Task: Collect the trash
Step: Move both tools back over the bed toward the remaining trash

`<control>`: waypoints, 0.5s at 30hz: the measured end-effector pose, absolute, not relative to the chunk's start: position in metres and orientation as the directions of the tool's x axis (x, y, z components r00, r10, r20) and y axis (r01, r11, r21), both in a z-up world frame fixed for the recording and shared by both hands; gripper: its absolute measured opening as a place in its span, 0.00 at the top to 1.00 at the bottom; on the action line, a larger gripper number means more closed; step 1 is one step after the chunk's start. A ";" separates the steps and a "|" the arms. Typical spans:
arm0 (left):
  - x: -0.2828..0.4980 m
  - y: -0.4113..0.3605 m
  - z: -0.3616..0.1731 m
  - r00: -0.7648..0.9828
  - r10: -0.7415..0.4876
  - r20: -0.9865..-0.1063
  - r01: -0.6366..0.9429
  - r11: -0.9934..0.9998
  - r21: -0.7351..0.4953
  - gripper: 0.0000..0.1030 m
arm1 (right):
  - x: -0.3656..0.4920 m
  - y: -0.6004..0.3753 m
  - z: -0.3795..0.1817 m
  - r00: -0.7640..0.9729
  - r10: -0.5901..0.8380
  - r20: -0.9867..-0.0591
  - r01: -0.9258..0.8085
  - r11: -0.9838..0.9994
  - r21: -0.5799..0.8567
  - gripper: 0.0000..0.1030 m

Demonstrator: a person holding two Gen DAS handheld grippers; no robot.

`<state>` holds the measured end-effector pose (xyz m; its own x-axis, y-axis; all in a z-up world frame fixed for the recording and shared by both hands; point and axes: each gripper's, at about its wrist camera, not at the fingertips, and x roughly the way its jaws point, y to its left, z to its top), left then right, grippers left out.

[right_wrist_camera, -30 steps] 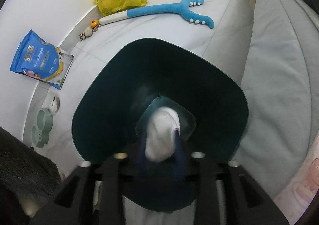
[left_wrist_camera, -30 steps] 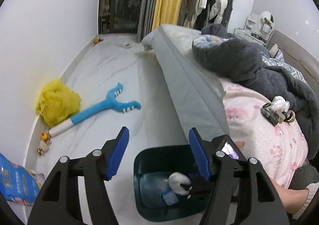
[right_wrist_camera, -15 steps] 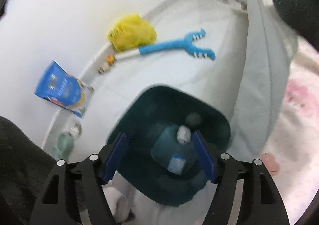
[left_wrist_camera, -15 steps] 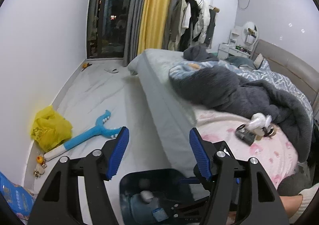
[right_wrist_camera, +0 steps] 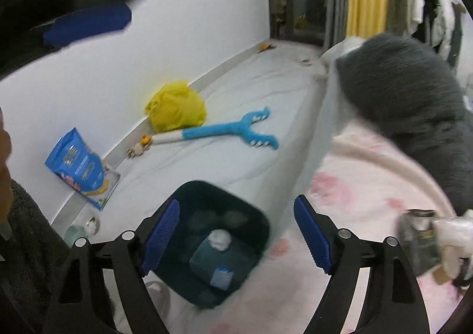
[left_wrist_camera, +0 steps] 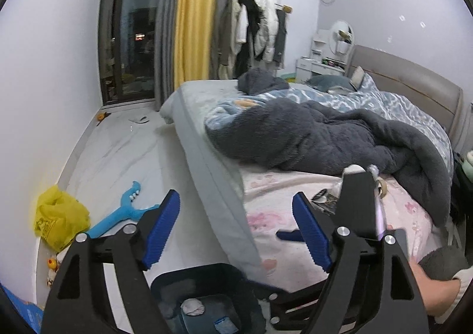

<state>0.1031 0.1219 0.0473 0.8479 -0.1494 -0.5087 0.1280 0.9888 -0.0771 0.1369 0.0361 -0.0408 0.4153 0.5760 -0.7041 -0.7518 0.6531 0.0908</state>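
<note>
1. So the white wad (right_wrist_camera: 219,240) that was pinched in the right gripper (right_wrist_camera: 236,235) a second ago has been let go. It's now lying in the dark teal bin (right_wrist_camera: 254,217), on top of a flat bluish packet (right_wrist_camera: 220,260).
2. The right jaws have just been opening and nothing is seen between them now. Released, and lifted clear of the bin compared with the earlier view.
3. The left gripper (left_wrist_camera: 236,229) has also just been opening, with nothing between its pads. It's been swung up from the bin toward the bed (left_wrist_camera: 295,233).
4. The same wad (left_wrist_camera: 192,306) can be spotted in the bin (left_wrist_camera: 165,282) at the bottom of the left view, so that piece is probably done.
5. More trash seems to be left: a small cluster of wrappers and white scraps (right_wrist_camera: 434,238) is sitting on the pink sheet near the dark blanket (left_wrist_camera: 325,139), partly hidden behind a gripper finger in the left view.
6. That cluster is likely next, since both grippers are now pointed that way. It's blurry though, so what exactly is in it can't be told.
</note>
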 end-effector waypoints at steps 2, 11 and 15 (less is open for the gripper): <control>0.107 0.111 0.049 0.846 -0.169 -0.505 0.153 0.986 -0.073 0.19 | 0.140 0.021 -0.034 0.446 0.573 -0.688 -0.736 0.672 0.083 0.19; 0.117 0.077 0.056 0.842 -0.221 -0.492 0.226 0.973 -0.051 0.12 | 0.152 -0.048 -0.017 0.549 0.515 -0.658 -0.642 0.764 0.062 0.18; 0.130 0.059 0.050 0.815 -0.264 -0.516 0.282 0.958 -0.045 0.10 | 0.159 -0.076 -0.015 0.580 0.486 -0.653 -0.595 0.801 0.067 0.18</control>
<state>0.1297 0.0589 0.0495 0.8148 -0.2643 -0.5159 0.2822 0.9583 -0.0452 0.1589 -0.0755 -0.0149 0.5805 0.4859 -0.6534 -0.5953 0.8007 0.0666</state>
